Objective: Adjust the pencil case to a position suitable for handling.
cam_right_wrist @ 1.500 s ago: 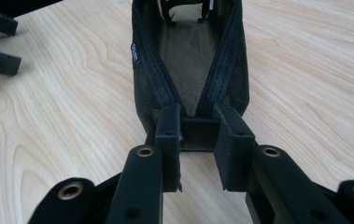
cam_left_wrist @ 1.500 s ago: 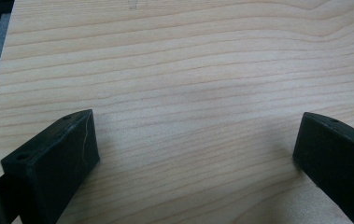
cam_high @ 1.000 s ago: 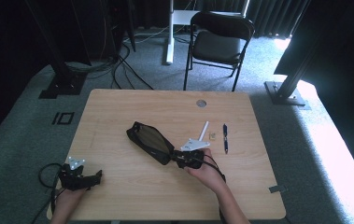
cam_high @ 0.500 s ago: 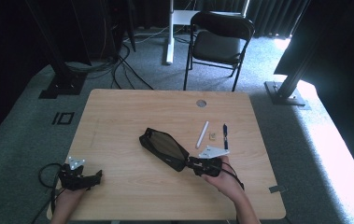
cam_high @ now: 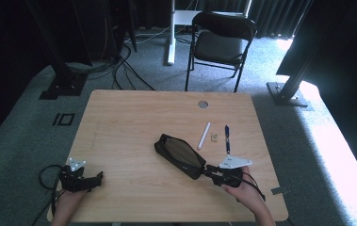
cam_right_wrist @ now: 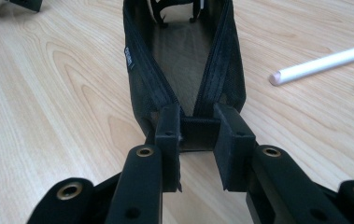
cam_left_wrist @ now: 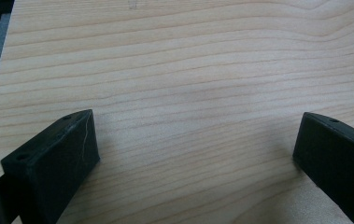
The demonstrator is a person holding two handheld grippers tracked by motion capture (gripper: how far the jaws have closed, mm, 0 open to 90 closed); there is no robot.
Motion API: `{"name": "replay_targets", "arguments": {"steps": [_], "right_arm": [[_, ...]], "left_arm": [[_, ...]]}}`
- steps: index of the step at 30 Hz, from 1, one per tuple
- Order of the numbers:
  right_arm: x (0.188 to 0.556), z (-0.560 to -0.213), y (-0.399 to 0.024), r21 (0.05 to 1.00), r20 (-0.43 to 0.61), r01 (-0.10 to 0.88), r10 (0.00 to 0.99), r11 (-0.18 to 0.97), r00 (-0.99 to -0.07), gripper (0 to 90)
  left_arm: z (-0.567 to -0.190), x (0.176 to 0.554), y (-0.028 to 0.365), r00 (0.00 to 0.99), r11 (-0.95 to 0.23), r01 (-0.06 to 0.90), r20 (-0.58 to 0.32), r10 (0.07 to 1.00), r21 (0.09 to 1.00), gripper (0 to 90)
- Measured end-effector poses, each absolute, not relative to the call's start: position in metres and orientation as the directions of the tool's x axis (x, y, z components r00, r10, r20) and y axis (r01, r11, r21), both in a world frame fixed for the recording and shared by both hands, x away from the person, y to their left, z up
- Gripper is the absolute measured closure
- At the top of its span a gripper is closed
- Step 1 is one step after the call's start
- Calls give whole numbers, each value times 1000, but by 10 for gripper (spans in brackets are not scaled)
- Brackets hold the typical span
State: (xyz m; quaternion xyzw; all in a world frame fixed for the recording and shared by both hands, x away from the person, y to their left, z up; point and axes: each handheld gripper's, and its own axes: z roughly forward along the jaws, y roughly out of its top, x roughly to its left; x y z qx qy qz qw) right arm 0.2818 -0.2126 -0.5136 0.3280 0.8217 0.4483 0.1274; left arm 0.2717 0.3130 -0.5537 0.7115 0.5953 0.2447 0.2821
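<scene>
A black mesh pencil case (cam_high: 180, 157) lies slantwise on the desk (cam_high: 119, 122), right of the middle and towards the near edge, its zip open so the inside shows dark and, as far as can be seen, holds nothing. The right gripper (cam_right_wrist: 197, 140) has its jaws clamped on the near end of the case, at the fabric tab where the two zip lines meet. In the high view this right gripper (cam_high: 212, 172) sits near the desk's near right corner.

A white stick (cam_high: 204, 135), a small yellowish bit (cam_high: 215, 138) and a blue pen (cam_high: 227, 139) lie just beyond the case, towards the right edge, none of them touching it. The left gripper (cam_high: 93, 180) rests at the near left corner, jaws wide apart over bare wood and holding nothing.

Judging by this, the case is opened and gripped, but the filling is not yet begun: all three loose things remain outside, and the zip would need closing afterwards.
</scene>
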Motion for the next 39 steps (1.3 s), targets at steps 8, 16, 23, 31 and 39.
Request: {"name": "replay_targets", "arguments": {"steps": [8,16,23,31,39], "right_arm": [[269,-514,-234,813,98,451,678,368,-729,728],[254,-513,-256,811,114,469,692,350,-713,728],[245,-516,-275,802,135,498,713,328,-688,727],[234,-519,-295,806,149,511,733,298,-663,727],[230,-516,-304,795,133,522,750,310,-648,647]], "left_arm": [[-554,272,313,171,-132,709,13,985,693,4],[-554,272,313,171,-132,709,12,985,693,4],[-554,272,313,171,-132,709,12,985,693,4],[-554,272,313,171,-132,709,12,985,693,4],[-554,272,313,172,-132,709,13,985,693,4]]}}
